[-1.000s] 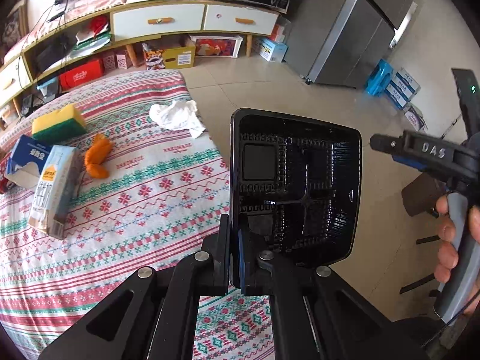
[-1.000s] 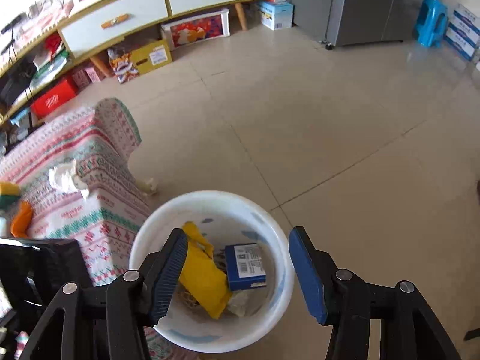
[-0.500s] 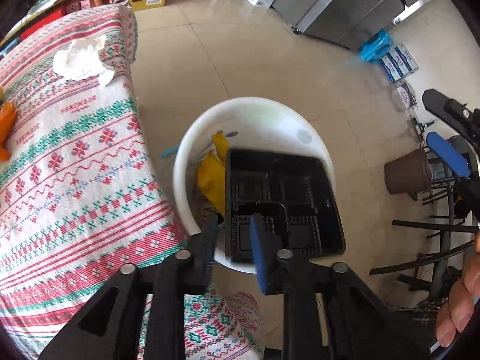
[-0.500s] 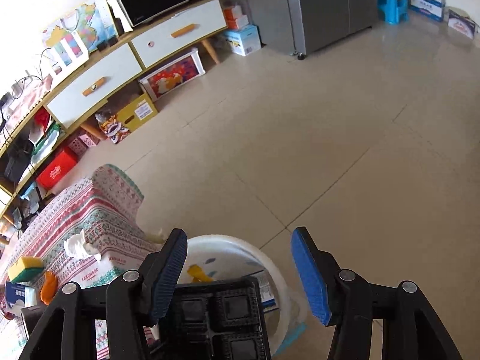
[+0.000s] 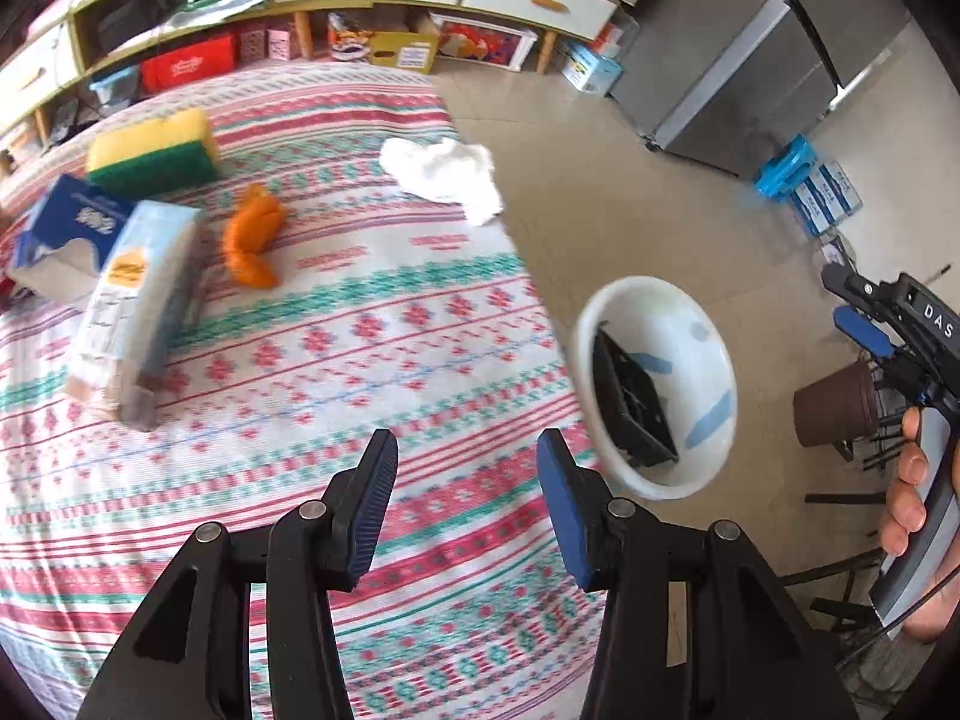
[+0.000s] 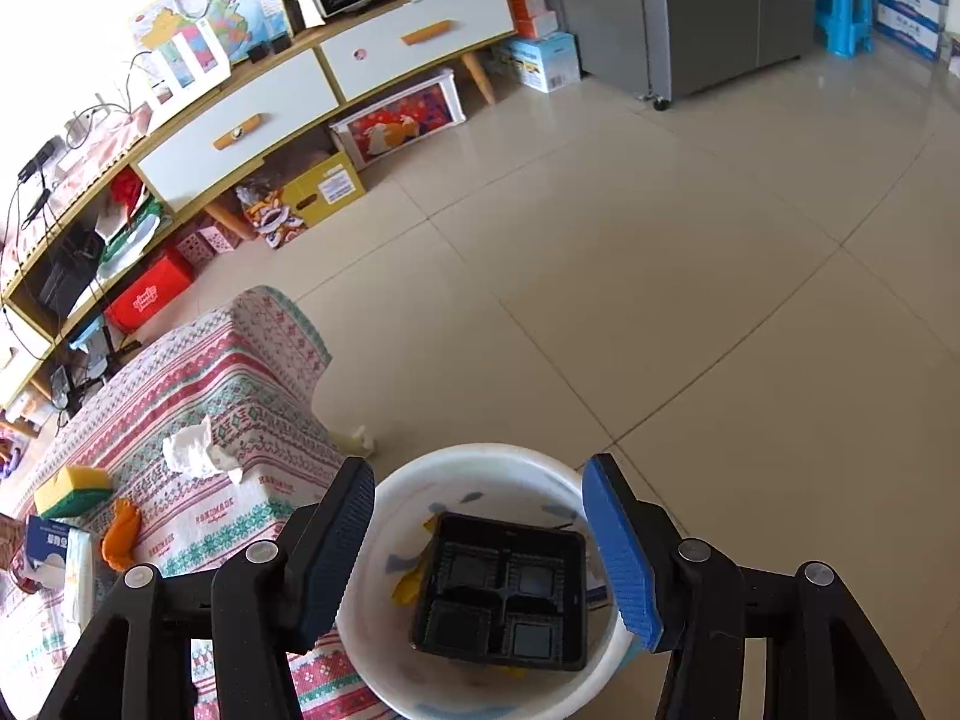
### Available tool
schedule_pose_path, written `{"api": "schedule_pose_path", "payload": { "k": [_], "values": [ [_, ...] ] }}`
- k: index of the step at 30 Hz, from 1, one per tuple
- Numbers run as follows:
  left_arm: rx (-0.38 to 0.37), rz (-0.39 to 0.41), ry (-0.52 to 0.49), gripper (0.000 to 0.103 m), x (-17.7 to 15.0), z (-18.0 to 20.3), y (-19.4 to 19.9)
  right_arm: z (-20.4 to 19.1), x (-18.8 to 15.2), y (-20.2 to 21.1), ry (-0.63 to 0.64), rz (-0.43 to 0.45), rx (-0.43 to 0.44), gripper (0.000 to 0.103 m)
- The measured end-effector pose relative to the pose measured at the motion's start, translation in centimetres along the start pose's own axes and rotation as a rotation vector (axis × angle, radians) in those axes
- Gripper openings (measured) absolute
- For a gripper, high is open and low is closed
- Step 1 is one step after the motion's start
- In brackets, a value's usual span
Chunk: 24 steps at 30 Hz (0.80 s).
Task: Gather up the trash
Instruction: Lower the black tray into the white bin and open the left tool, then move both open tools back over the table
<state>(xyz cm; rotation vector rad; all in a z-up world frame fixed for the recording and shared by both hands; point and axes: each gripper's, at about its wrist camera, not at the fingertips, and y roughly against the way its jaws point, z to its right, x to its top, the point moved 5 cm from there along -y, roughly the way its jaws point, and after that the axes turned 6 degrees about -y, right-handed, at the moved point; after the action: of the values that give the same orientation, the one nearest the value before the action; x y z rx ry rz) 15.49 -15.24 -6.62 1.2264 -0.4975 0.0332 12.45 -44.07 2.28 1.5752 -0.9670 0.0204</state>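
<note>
Tray binned, table not yet cleared

The black tray (image 6: 504, 591) lay in the white bin (image 6: 480, 462) on the floor beside the table (image 5: 420, 312); my left gripper (image 5: 465, 501) and right gripper (image 6: 480, 546) both stood wide and empty. To my eye the crumpled tissue (image 5: 444, 177), orange peel (image 5: 252, 240) and milk carton (image 5: 138, 300) were left to collect.

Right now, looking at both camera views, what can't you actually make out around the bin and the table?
- Trash under the black tray in the white bin: right wrist view, the tray covers all but a yellow scrap.
- Bin's near rim: right wrist view, cut off by the bottom edge.
- Print on the milk carton: left wrist view, too small and blurred.
- Right tool: left wrist view, cut off at the right edge.
</note>
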Motion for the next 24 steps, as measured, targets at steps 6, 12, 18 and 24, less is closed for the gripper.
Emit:
{"api": "schedule_pose_path", "payload": {
  "k": [6,12,18,24],
  "values": [
    [0.150,0.036,0.107,0.051,-0.8,-9.7,3.7,-2.4,-0.9,-1.1,0.052,-0.045,0.022,0.064],
    [0.205,0.062,0.141,0.060,-2.0,-15.8,6.0,-6.0,-2.3,-2.6,0.140,-0.087,0.025,0.067],
    [0.174,0.068,0.104,0.067,-1.8,-15.7,4.1,-10.5,-5.8,-5.6,0.252,-0.219,0.074,0.070],
    [0.218,0.050,0.001,0.067,-0.2,-14.9,1.3,-14.6,-8.5,-8.1,0.349,-0.284,0.094,0.071]
  ]
}}
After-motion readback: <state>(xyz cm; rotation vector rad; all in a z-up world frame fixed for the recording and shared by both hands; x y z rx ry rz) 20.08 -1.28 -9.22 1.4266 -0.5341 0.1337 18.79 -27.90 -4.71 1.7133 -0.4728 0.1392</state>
